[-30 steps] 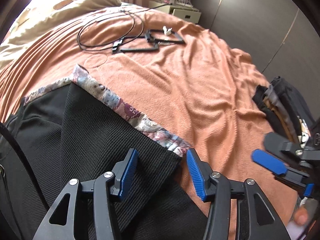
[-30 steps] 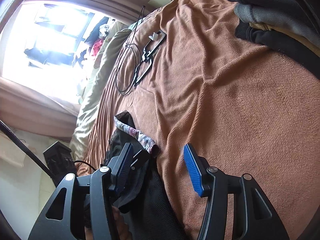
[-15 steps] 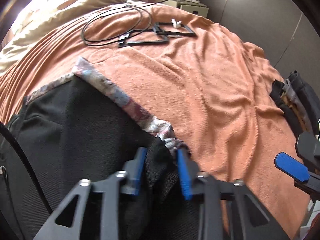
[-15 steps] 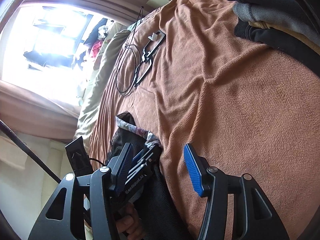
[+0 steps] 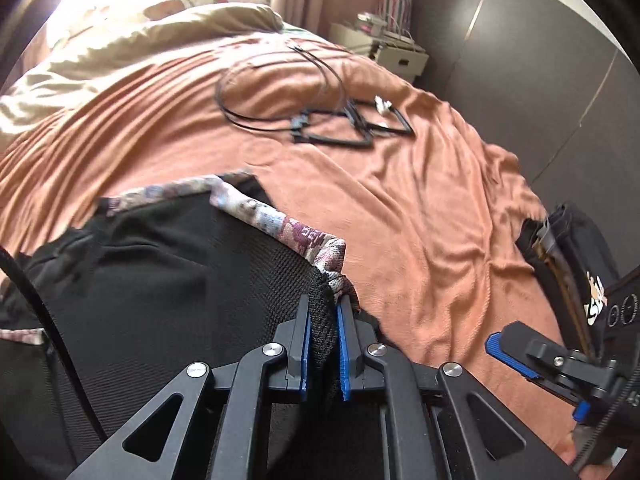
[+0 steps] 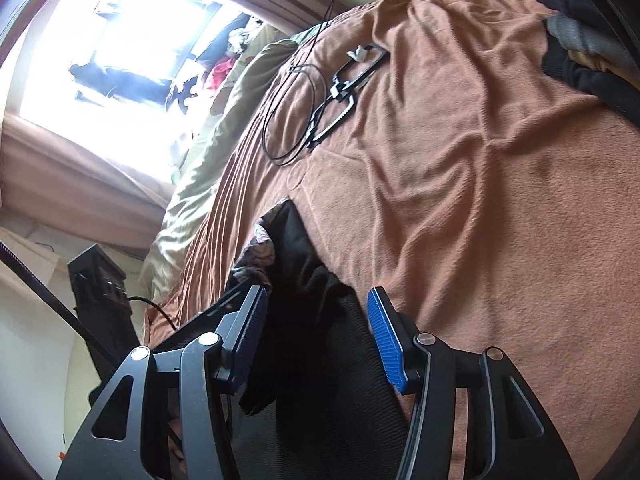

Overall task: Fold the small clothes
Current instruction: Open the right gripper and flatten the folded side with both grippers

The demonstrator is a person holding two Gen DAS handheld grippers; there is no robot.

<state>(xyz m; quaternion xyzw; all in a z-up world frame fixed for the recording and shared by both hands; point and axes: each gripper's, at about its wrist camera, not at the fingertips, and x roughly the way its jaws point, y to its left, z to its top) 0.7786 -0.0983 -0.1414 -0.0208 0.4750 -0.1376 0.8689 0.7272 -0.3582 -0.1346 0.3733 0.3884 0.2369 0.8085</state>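
Two ribbed blue pads [image 5: 306, 344] (left tongs [image 5: 323, 346]) pinch waffle-knit black garment [image 5: 180, 280].

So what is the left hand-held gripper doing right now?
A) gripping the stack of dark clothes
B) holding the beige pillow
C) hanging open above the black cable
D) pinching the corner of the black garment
D: the left hand-held gripper has its blue pads closed on the black garment at the corner by its patterned trim.
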